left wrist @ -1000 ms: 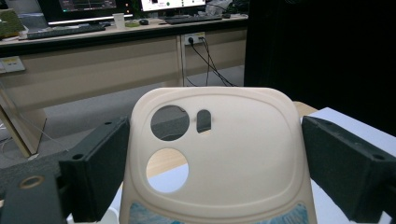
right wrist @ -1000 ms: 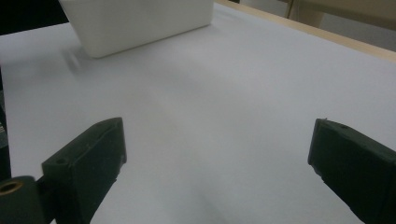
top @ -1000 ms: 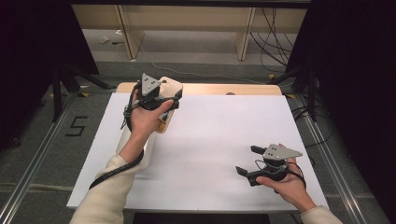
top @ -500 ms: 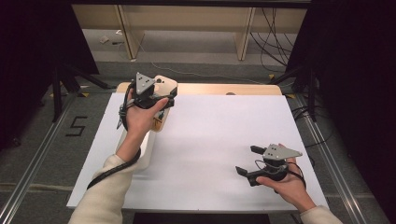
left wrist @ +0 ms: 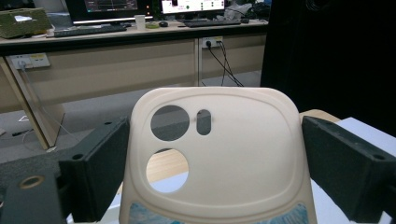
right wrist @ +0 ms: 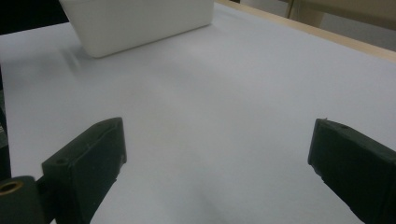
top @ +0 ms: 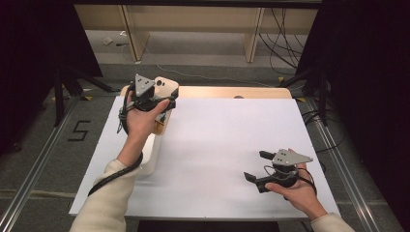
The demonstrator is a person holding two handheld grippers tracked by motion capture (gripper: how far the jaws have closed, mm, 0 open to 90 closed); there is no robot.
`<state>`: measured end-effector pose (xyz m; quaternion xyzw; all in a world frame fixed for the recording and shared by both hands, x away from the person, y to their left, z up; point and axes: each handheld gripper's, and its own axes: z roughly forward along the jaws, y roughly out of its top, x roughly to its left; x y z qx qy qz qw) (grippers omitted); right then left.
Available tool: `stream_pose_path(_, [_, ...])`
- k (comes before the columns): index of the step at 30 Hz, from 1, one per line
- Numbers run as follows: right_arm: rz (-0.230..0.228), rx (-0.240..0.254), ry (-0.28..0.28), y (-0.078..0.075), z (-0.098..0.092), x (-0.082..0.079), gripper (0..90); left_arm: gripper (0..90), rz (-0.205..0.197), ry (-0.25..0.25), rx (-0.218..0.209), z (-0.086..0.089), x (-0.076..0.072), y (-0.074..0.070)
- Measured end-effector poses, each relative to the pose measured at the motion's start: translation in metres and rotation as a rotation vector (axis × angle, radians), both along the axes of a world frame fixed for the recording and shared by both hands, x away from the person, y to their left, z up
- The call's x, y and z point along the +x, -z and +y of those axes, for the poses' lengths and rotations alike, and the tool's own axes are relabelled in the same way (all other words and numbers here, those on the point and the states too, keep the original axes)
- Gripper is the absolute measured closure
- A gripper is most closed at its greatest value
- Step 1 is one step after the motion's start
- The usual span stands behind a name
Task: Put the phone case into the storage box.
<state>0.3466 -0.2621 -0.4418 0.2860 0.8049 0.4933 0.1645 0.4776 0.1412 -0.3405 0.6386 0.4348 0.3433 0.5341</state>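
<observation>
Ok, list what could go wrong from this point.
1. The left claw holds the phone case between its jaws, raised near the table's far left edge; soft-looking, it may slip out and drop to the floor.
2. Lowering it may knock the white box that sits below the left forearm.
3. The right claw is open and holds nothing, so it cannot catch a slip from across the table.

The left gripper [top: 162, 104] is lifting the cream phone case [left wrist: 215, 154] higher and carrying it toward the far left corner of the table [top: 232, 140]. The case is standing up between the jaws, its camera holes above their tips. A white box [top: 147, 154] is showing now below the jaws.
</observation>
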Motion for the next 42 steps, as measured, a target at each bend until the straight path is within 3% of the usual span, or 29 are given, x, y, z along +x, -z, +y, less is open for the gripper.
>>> stream_pose_path(42, [0.001, 0.0, -0.003, 0.0, 0.0, 0.0, 5.3, 10.5, 0.007, -0.086, -0.025, 0.028, 0.006, 0.004])
